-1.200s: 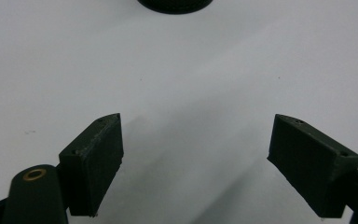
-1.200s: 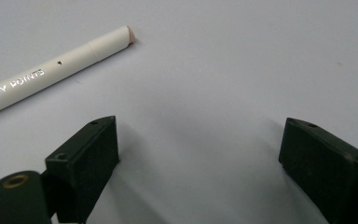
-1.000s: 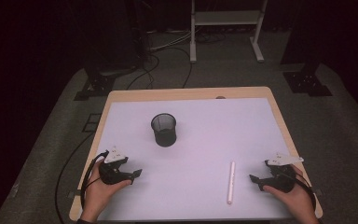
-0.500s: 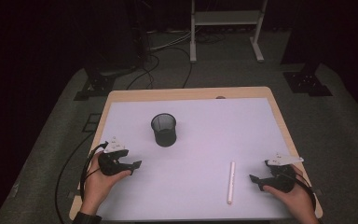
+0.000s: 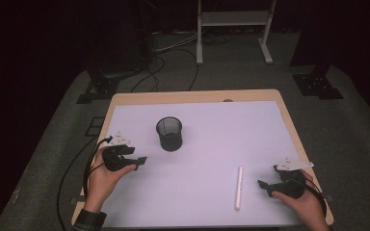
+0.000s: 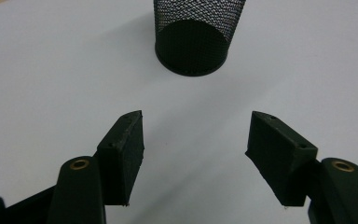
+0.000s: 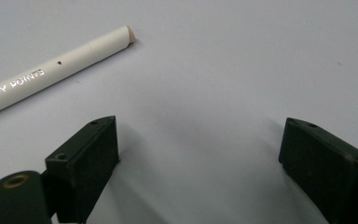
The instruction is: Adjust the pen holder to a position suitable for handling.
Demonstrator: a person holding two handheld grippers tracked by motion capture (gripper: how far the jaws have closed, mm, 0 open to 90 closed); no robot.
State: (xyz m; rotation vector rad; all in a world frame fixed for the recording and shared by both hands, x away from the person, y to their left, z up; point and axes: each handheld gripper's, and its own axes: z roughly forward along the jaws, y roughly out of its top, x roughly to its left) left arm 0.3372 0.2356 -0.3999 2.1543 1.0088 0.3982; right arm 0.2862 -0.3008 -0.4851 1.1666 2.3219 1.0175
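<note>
Left gripper (image 5: 142, 160): jaws apart with nothing between them, and they have just been closing; it hovers over the sheet at the table's left side, pointing toward the cup.
Cup (image 5: 169, 134): black mesh, round, upright, open top; stands on the white sheet (image 5: 207, 192) left of centre, just ahead of the left gripper and a little to its right; in the left gripper view (image 6: 193, 35) it sits dead ahead, beyond the jaw gap and not touching it.
Right gripper (image 5: 265, 185): spread wide, holding nothing, resting low near the table's right front corner.
Pen (image 5: 238, 188): white, slim, lying flat, long axis running near to far, slightly tilted; just left of the right gripper, well apart from the cup.
Pen, close (image 7: 51, 70): capped end ahead and left of the jaws, silver lettering along the barrel; it lies outside the gap.
Nearer hand: right for the pen, left for the cup.
Key relation: pen lies off to the right gripper's left, so my guess is a sideways shift before the jaws can straddle the barrel.
</note>
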